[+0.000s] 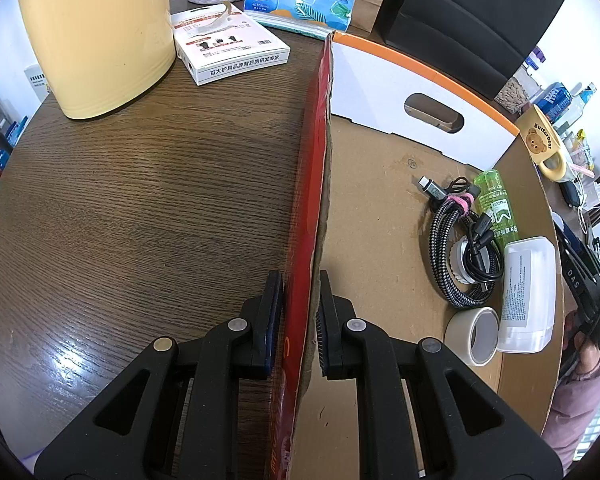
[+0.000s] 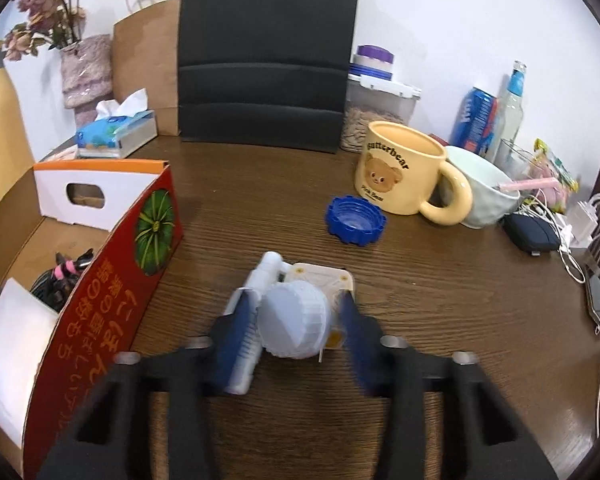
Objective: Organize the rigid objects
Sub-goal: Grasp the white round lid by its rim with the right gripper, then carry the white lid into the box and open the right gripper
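The cardboard box lies on the wooden table, and the left gripper has its two pads set on either side of the box's red side wall — the pads sit close against the card, one outside and one inside, clamped on it as far as the left wrist view shows. Inside the box, toward 3 o'clock in that view, lie a coil of cables, a green tube, a white case and a roll of tape, all bunched against the far wall.

In the right wrist view the box sits at 9 o'clock, its red wall printed with a green pumpkin. The right gripper is spread apart over a white round cap — the cap lies between the blurred pads, though contact cannot be told. Just beside the cap, at 10 o'clock from it, lies a white spray bottle, and behind it a cream flat card. A blue lid rests on the table at 1 o'clock, near a yellow mug
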Tool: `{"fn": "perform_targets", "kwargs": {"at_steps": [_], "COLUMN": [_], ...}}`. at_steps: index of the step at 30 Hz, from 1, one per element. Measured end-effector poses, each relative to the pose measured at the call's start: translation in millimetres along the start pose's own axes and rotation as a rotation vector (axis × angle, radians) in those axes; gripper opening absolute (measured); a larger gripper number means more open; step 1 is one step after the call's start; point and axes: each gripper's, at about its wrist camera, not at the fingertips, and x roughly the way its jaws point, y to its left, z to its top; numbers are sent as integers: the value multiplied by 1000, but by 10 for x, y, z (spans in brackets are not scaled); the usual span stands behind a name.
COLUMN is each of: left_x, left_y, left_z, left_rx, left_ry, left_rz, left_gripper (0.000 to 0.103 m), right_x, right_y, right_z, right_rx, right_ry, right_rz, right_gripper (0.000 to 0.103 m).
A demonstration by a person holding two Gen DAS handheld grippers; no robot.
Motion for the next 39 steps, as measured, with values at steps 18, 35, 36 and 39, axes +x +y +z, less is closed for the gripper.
{"fn": "perform_targets", "kwargs": {"at_steps": [18,35,36,39], "left_x": [-1,-1,1,0], "left_y": [2,1,0,0], "left_z": [0,1,3,2], "left_rx": [0,1,0,1], "left_ry": [0,0,0,0], "left_rz": [1,0,0,1], "left_gripper": [11,11,11,11], "right_x": [-78,-333,-353,-444], "right_y": [-4,-18,-18,0], "right_z": [-22,23,27,42], "right_rx": [7,30,32,31], "right_ry": [-39,-127,-133,-158], "right_rz": [13,22,24,21], "right_gripper": [20,19,19,19]}}
